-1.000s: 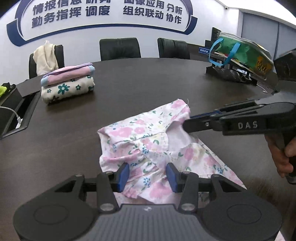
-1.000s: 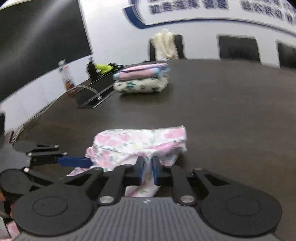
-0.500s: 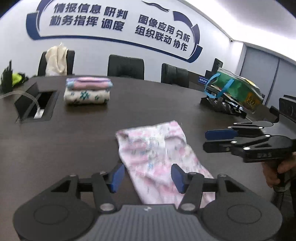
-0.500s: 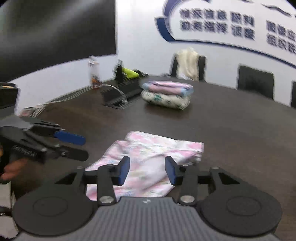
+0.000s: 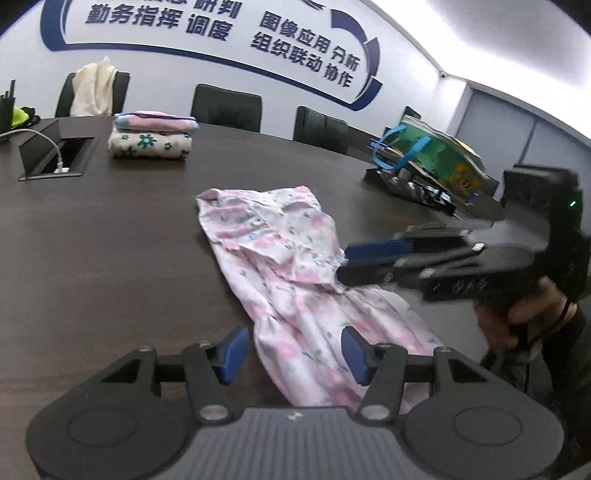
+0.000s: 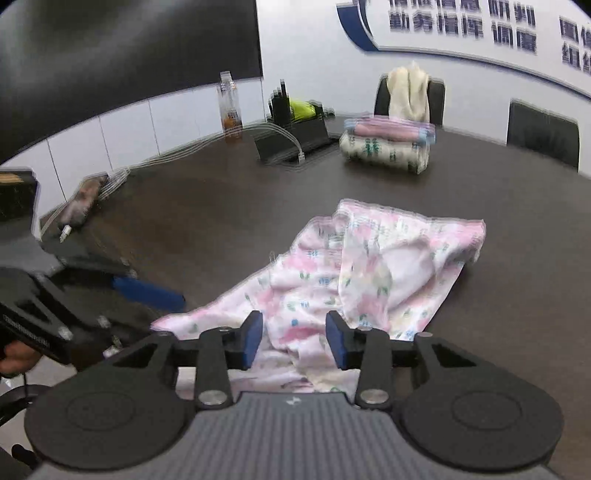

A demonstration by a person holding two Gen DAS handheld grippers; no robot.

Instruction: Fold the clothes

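A dark brown conference table (image 5: 110,258) fills both views, with a white wall behind it carrying blue lettering (image 5: 221,22) inside a blue curved band.

One loose garment (image 5: 280,266), pink and white with a floral print, lies crumpled near the middle of the table, running from its near edge away into the table. In the right wrist view part of it is turned back so the pale inner side shows.

Two grippers work over it. The left gripper (image 5: 291,350) has its blue pads spread apart, cloth lying between them without either pad pressing on it. The right gripper (image 6: 294,339) is likewise spread, cloth showing in the gap, pads clear of it. In the left wrist view the right gripper reaches in from the right with its tips at the garment's right edge; whether they touch the cloth cannot be told. One hand (image 5: 517,317) grips its handle.

Farther back sits one stack of two folded garments (image 5: 151,136), a pink one on a white one with teal flowers, well apart from the loose piece. Beside it is one open cable box (image 5: 55,155) sunk in the tabletop, with a white cable plugged in.

Three black chairs (image 5: 227,107) stand along the far side; the leftmost has a cream cloth (image 5: 92,88) draped over it. One green bag (image 5: 432,151) with blue handles rests at the right end. One bottle (image 6: 229,107) stands at the left end near a big dark screen (image 6: 110,48)
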